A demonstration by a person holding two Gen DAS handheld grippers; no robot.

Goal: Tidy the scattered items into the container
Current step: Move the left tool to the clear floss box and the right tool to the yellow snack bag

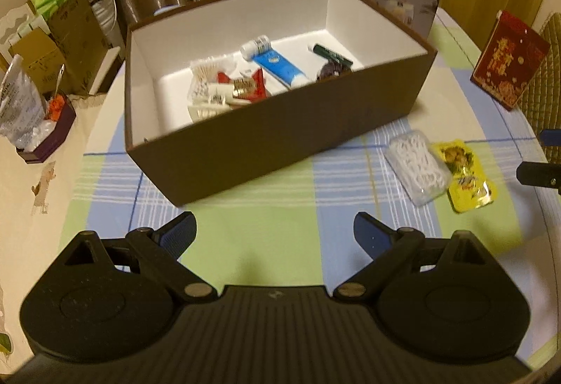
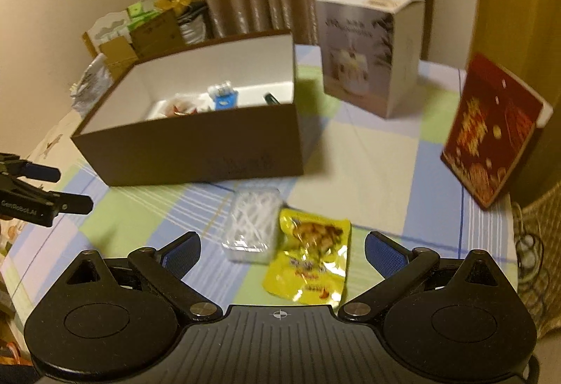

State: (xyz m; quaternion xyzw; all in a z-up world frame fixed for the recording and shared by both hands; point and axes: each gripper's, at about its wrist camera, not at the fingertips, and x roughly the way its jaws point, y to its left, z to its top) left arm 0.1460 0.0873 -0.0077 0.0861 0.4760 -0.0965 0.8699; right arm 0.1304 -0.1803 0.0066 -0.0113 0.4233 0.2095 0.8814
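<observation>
The brown cardboard box (image 1: 280,138) already holds a blue tube (image 1: 278,66), cotton swabs (image 1: 207,72) and other small things. Two items are left on the checked tablecloth (image 1: 252,236), near its right corner: a clear case of white picks (image 2: 254,226) touching a yellow snack packet (image 2: 312,257). The right gripper (image 2: 282,250) hovers just above both, jaws wide apart and empty. I judge a pickup is beginning; next it must settle on one item and close. The left gripper (image 1: 275,231) waits before the box, jaws apart, empty.
</observation>
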